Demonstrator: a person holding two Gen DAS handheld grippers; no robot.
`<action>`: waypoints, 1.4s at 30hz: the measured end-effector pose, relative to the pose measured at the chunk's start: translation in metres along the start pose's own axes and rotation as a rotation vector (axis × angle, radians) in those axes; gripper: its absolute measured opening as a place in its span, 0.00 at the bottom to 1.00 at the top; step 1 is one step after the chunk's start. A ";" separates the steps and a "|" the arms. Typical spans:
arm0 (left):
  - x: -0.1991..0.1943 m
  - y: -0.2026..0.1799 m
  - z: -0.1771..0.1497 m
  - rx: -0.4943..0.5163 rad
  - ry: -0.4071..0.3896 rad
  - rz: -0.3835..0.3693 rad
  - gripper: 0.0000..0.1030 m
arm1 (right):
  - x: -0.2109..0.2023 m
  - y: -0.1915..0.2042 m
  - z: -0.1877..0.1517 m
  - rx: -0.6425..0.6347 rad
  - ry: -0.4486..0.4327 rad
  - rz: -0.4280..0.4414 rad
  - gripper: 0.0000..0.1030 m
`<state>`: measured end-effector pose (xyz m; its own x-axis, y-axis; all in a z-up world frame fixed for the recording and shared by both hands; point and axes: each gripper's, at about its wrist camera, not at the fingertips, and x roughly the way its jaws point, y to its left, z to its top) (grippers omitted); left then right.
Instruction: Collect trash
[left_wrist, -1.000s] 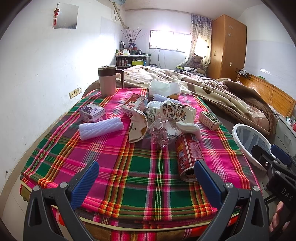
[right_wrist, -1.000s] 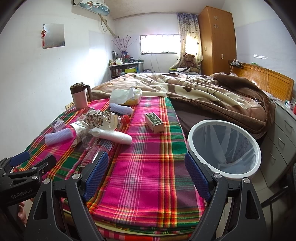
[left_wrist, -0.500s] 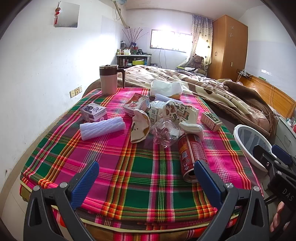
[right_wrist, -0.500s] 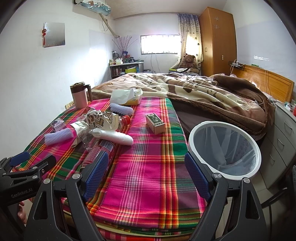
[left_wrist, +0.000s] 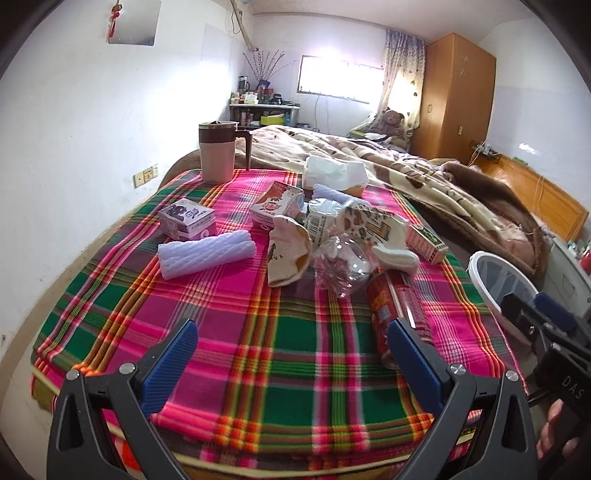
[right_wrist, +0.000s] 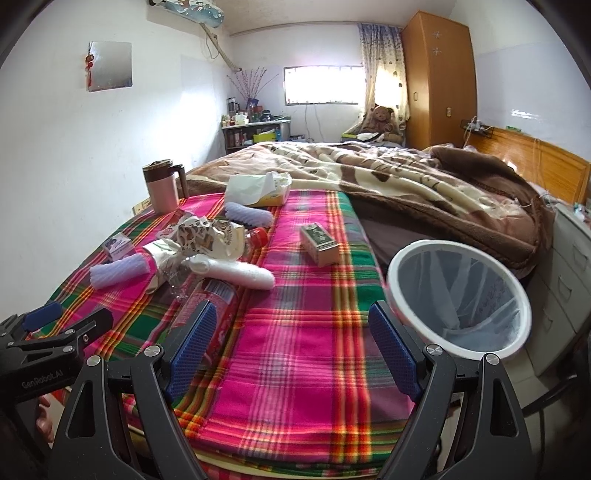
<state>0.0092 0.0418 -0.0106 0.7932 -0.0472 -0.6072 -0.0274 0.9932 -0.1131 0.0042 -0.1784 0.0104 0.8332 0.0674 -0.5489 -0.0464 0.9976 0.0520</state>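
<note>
Both the left gripper (left_wrist: 291, 354) and the right gripper (right_wrist: 291, 341) are held wide apart and empty above the plaid blanket (left_wrist: 288, 332) on the bed. A red can (left_wrist: 397, 308) is laid on its side just beyond, its long axis running near-to-far. The white bin (right_wrist: 461, 295) is seen beside the bed, right of it.
</note>
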 end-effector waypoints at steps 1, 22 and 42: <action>0.003 0.006 0.002 -0.005 0.001 0.003 1.00 | 0.003 0.002 0.000 0.004 0.005 0.015 0.83; 0.069 0.087 0.041 0.052 0.083 0.077 1.00 | 0.063 0.045 -0.001 -0.023 0.163 0.103 0.83; 0.137 0.078 0.062 0.313 0.243 0.026 0.79 | 0.084 0.061 -0.002 -0.031 0.249 0.124 0.75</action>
<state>0.1539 0.1189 -0.0540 0.6263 -0.0083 -0.7796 0.1714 0.9769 0.1273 0.0701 -0.1122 -0.0342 0.6592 0.1871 -0.7283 -0.1596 0.9813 0.1076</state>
